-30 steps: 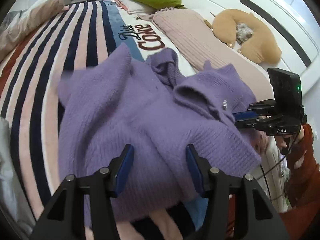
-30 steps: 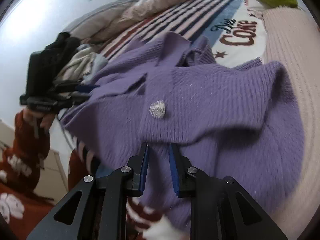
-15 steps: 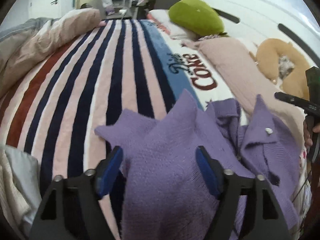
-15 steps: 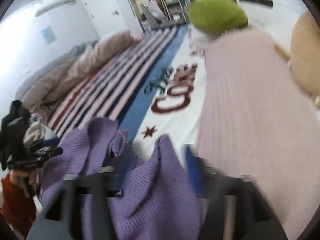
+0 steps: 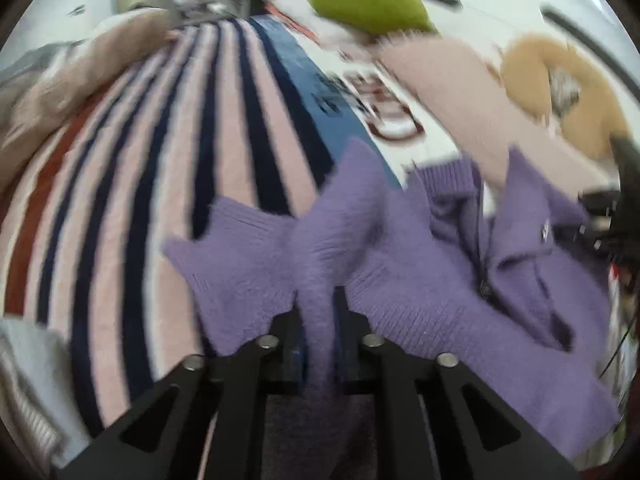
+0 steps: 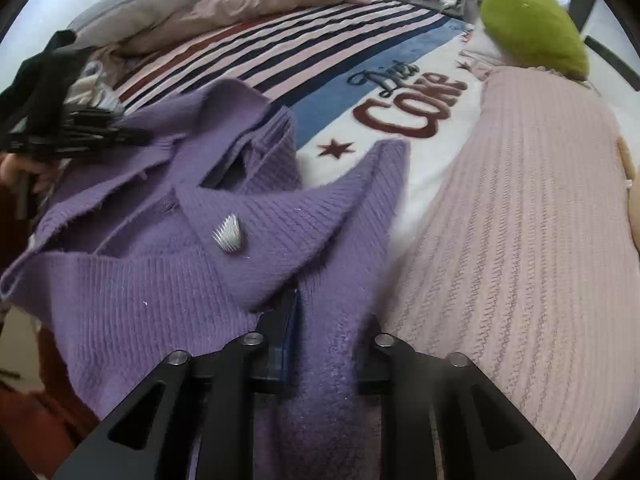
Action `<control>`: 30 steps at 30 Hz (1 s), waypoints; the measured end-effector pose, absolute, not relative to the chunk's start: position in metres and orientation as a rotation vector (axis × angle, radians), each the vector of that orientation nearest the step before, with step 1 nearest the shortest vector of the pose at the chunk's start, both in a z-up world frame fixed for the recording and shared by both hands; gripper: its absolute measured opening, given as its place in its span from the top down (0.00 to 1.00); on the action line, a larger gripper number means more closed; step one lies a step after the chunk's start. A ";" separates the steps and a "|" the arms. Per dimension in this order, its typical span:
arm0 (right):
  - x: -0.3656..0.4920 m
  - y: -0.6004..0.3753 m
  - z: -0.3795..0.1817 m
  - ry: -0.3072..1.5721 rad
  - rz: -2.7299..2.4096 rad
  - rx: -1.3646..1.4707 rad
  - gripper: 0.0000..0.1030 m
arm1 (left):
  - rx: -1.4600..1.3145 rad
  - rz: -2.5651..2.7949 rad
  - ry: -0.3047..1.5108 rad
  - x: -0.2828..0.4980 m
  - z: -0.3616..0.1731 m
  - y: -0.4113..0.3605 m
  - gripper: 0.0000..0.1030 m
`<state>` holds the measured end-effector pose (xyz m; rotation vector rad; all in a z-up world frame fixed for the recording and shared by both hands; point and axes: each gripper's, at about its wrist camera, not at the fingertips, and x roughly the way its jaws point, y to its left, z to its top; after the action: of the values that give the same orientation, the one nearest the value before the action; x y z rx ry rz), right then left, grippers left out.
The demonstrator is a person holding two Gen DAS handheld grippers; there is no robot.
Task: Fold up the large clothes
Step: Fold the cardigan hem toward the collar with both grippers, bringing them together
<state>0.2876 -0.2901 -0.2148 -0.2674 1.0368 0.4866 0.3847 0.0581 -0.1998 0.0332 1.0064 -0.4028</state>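
Left gripper [image 5: 318, 336]: jaws have just closed, pinching a ridge of the purple knit cardigan [image 5: 420, 280] at lower centre. Right gripper [image 6: 328, 320]: likewise just clamped on a fold. Cardigan lies rumpled on the striped blanket [image 6: 304, 52], lower left of frame.

Striped blanket [image 6: 320, 36], green pillow [image 6: 532, 32], pink knit throw [image 6: 520, 220], tan plush cushion [image 5: 560, 92]

A ribbed lilac-purple knit cardigan [image 6: 168, 264] bears a silver shell-shaped button [image 6: 228, 233]. The fleece bed blanket [image 5: 168, 152] runs in pale pink, navy and rust-red stripes beside a blue band with maroon lettering. The knitted throw [image 6: 532, 216] is dusty pink, the rounded cushion [image 6: 532, 28] lime green.
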 end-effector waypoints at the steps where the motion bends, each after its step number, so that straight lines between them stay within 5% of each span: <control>1: 0.285 -0.291 -0.212 1.015 0.465 -0.275 0.91 | 0.022 -0.350 0.981 0.381 -0.194 0.072 0.93; 8: 0.257 -0.356 -0.199 0.984 0.261 -0.122 0.92 | -0.023 -0.175 1.026 0.369 -0.214 0.127 0.88; 11: 0.255 -0.353 -0.193 0.971 0.247 -0.100 0.80 | -0.011 -0.179 1.070 0.368 -0.227 0.123 0.74; 13: 0.252 -0.339 -0.180 0.944 0.219 -0.189 0.56 | -0.004 -0.202 1.029 0.361 -0.215 0.120 0.47; 15: 0.246 -0.320 -0.163 0.885 0.231 -0.282 0.51 | -0.018 -0.238 0.950 0.352 -0.191 0.121 0.34; 20: 0.237 -0.271 -0.135 0.820 0.475 -0.313 0.43 | -0.007 -0.468 0.847 0.335 -0.141 0.090 0.30; 22: 0.239 -0.241 -0.138 0.841 0.617 -0.340 0.38 | 0.033 -0.614 0.870 0.327 -0.137 0.062 0.19; 30: 0.249 -0.164 -0.207 1.006 0.907 -0.472 0.31 | 0.273 -0.776 1.085 0.318 -0.199 -0.021 0.19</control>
<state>0.2487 -0.1643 -0.2073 -0.4719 1.0065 0.9067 0.3183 -0.0214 -0.1995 0.2730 1.0854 -0.7765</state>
